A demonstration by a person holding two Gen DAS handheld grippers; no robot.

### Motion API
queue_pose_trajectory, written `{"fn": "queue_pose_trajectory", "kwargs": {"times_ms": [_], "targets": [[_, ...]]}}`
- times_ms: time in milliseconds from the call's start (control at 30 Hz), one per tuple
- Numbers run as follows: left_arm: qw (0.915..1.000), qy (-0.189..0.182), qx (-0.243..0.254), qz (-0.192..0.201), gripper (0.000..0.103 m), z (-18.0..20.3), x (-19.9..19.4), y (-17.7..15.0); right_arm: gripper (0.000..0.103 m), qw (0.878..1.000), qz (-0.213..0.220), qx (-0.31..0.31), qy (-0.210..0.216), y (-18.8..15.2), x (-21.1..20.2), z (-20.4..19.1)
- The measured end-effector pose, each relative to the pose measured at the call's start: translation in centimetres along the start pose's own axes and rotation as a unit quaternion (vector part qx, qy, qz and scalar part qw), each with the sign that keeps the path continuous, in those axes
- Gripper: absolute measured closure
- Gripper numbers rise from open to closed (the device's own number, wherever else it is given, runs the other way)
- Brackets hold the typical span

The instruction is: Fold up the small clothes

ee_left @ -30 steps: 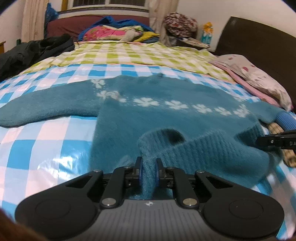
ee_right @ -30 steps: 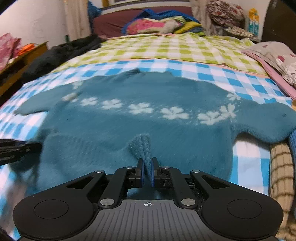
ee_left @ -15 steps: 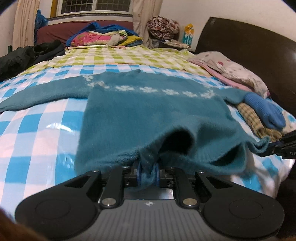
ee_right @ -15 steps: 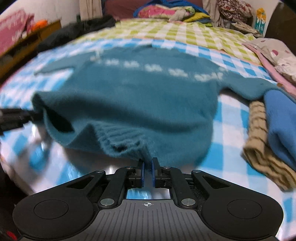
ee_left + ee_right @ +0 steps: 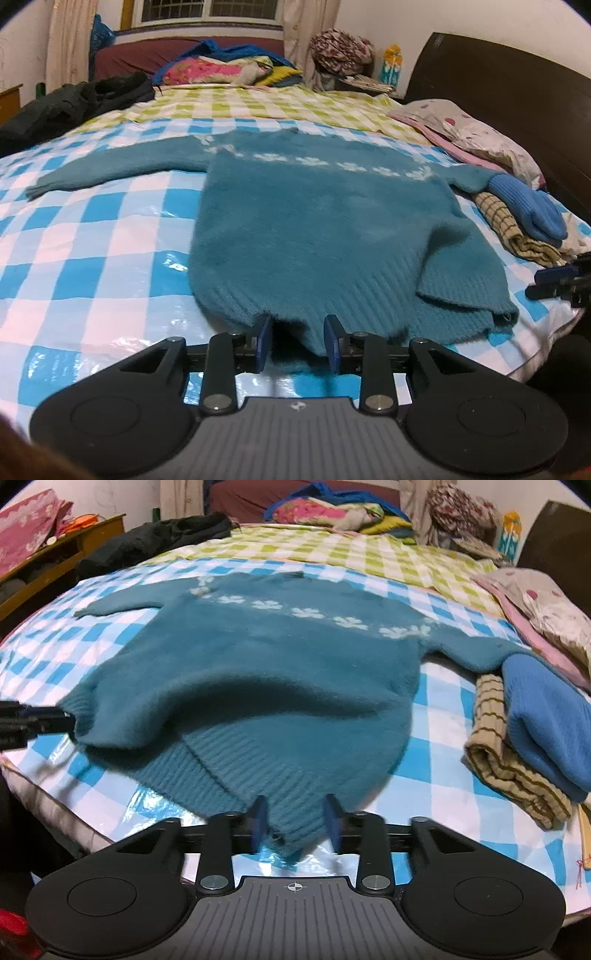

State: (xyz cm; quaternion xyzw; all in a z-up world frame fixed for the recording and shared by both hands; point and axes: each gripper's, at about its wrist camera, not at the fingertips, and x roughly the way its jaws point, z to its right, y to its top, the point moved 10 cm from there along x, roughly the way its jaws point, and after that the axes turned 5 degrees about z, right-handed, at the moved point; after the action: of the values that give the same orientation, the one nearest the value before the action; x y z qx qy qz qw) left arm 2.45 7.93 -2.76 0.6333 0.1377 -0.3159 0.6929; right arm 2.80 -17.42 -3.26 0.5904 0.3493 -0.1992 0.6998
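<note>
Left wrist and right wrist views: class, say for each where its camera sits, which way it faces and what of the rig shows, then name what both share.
Left wrist: rides on the left tongs, looking down along them across the bed; its opening jaws flank the teal sweater's hem; the right tongs show at the right edge.
Right wrist: rides on the right tongs, same direction; jaws opening around the hem; the left tongs show at the left edge.
Shared: sweater, checked sheet, blue mitten.

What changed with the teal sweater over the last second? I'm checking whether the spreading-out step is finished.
Both grippers dragged the teal sweater's hem toward the near bed edge, stretching the body flat. The left gripper and right gripper are now opening, the hem lying loose between their pads. The folded clothes beside it stayed put.
</note>
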Motion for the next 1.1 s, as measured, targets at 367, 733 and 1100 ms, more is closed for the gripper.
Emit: {"fn": "queue_pose_trajectory", "kwargs": {"times_ms": [367, 733, 1100], "targets": [[0.9963, 0.084, 0.012, -0.016, 0.063, -1.2, 3.3, -1.9, 0.065, 0.993, 0.03, -0.073, -0.087, -2.0, 4.7, -0.9], [0.9904, 0.136, -0.012, -0.024, 0.063, -2.7, 1.6, -2.9, 0.091, 0.986, 0.023, 0.104, -0.129, -4.2, 1.8, 7.1], [0.9922, 0.124, -0.01, 0.006, 0.058, -1.3, 0.7, -2.3, 0.065, 0.994, 0.058, -0.072, -0.061, -3.2, 4.4, -2.0]]}}
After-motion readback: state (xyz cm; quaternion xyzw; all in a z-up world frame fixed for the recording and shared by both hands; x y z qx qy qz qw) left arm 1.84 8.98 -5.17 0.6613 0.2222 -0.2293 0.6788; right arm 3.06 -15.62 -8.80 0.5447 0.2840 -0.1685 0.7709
